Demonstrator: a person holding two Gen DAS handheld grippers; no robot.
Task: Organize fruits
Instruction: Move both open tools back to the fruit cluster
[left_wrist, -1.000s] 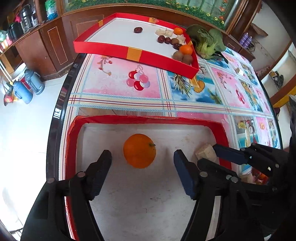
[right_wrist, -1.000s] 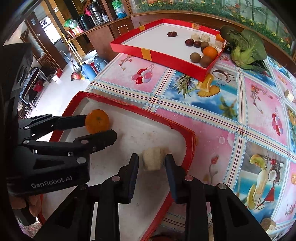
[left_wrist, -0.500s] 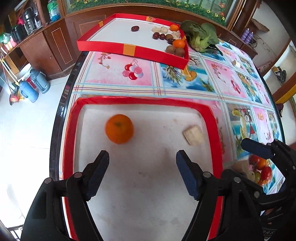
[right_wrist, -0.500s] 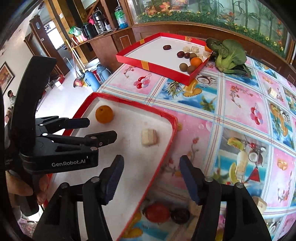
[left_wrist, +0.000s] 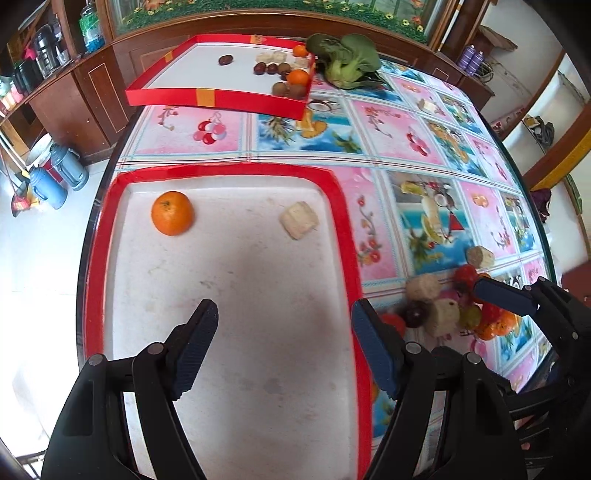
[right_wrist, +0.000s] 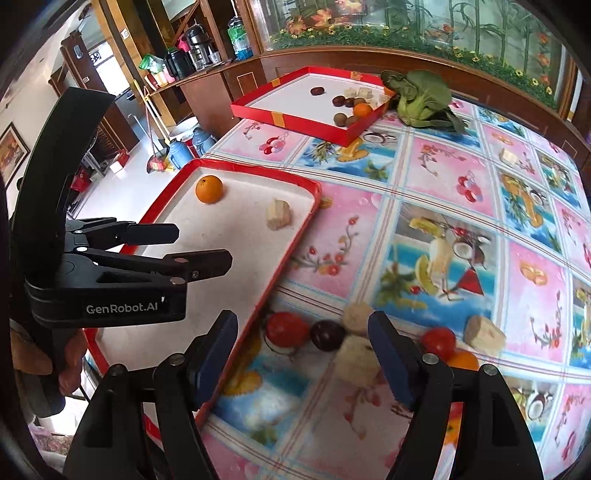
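A near red tray (left_wrist: 343, 206) (right_wrist: 291, 251) holds an orange (left_wrist: 172, 213) (right_wrist: 209, 189) and a pale chunk (left_wrist: 299, 219) (right_wrist: 278, 214). My left gripper (left_wrist: 284, 310) (right_wrist: 201, 246) hangs open above the tray's near half, with nothing between its fingers. My right gripper (right_wrist: 303, 321) is opening above a pile of loose fruit on the table, just right of the tray. In that pile are a red tomato (right_wrist: 286, 328), a dark plum (right_wrist: 327, 335) and pale chunks (right_wrist: 356, 358). Its pads touch none of them. The pile (left_wrist: 443, 314) also shows in the left wrist view.
A second red tray (left_wrist: 218, 99) (right_wrist: 295, 123) with several fruits stands at the table's far side, next to a leafy green vegetable (left_wrist: 347, 61) (right_wrist: 421, 96). Another pale chunk (right_wrist: 484, 334) and a small piece (right_wrist: 508, 155) lie on the patterned tablecloth. The floor drops off left of the table.
The right gripper let go of the pale chunk in the near tray, opened and drew back right over the fruit pile. The left gripper pulled back from the orange.
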